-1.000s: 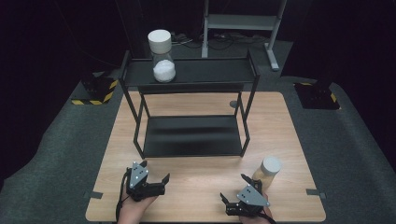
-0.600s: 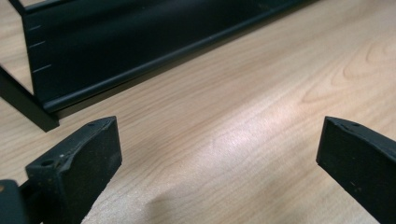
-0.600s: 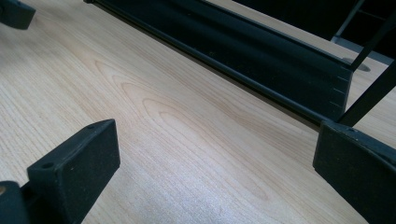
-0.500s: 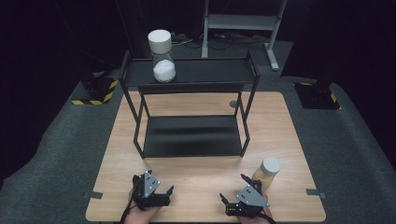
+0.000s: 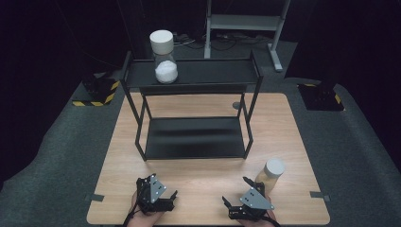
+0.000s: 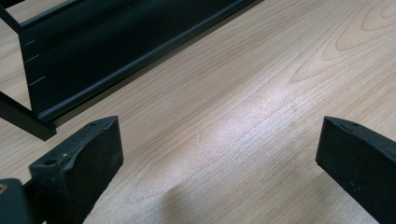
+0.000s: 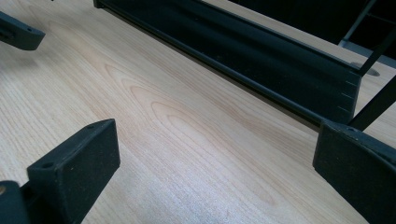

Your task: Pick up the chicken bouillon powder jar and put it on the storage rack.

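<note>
I see my left gripper [image 5: 171,196] and right gripper [image 5: 238,193] low in the frame, both spread wide (nothing between them). The capped jar [image 5: 270,175] stands lower right, just beside the right gripper.

We see a pale wooden table [image 5: 208,175] standing on a dark grey carpeted floor [image 5: 61,156]. On the table's far half stands a black two-tier metal rack [image 5: 194,137], its lower shelf sitting low over the wood, and its upper shelf carries a clear jar with a white lid [image 5: 163,56] near the left end. Near the table's front right corner a second jar with a white lid and yellowish contents [image 5: 270,174] stands upright on the wood.
</note>
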The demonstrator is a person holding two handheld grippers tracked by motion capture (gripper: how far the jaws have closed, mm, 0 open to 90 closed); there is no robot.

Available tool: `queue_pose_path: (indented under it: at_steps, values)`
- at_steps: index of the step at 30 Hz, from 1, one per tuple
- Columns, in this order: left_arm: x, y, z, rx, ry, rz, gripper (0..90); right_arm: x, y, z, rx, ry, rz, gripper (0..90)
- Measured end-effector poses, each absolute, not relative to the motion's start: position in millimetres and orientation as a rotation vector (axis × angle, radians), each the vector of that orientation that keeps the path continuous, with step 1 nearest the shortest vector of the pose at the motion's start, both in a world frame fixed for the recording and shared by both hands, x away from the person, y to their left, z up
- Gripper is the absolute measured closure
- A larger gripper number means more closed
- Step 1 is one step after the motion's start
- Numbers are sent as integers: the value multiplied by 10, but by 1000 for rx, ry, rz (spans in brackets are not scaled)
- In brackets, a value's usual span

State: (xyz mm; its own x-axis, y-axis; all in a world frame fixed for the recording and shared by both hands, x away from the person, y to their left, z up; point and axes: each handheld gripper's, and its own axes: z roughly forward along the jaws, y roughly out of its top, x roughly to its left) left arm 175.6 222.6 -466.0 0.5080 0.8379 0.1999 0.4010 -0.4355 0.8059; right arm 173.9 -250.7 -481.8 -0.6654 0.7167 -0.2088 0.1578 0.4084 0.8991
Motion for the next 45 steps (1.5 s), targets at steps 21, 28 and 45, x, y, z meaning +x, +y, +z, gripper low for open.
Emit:
queue_pose_path:
  at_steps: [21, 28, 45]
  values:
    - [1777, 2235, -4643, 2063, 991, 764, 11, 1625, -2679, -4459, 669, 1980, 1382, 0]
    - [1777, 2233, -4642, 2068, 984, 765, 11, 1631, -2785, -4366, 657, 1964, 1396, 0]
    - [1775, 2236, -4644, 2068, 979, 763, 11, 1622, -3084, -4276, 736, 1847, 1394, 0]
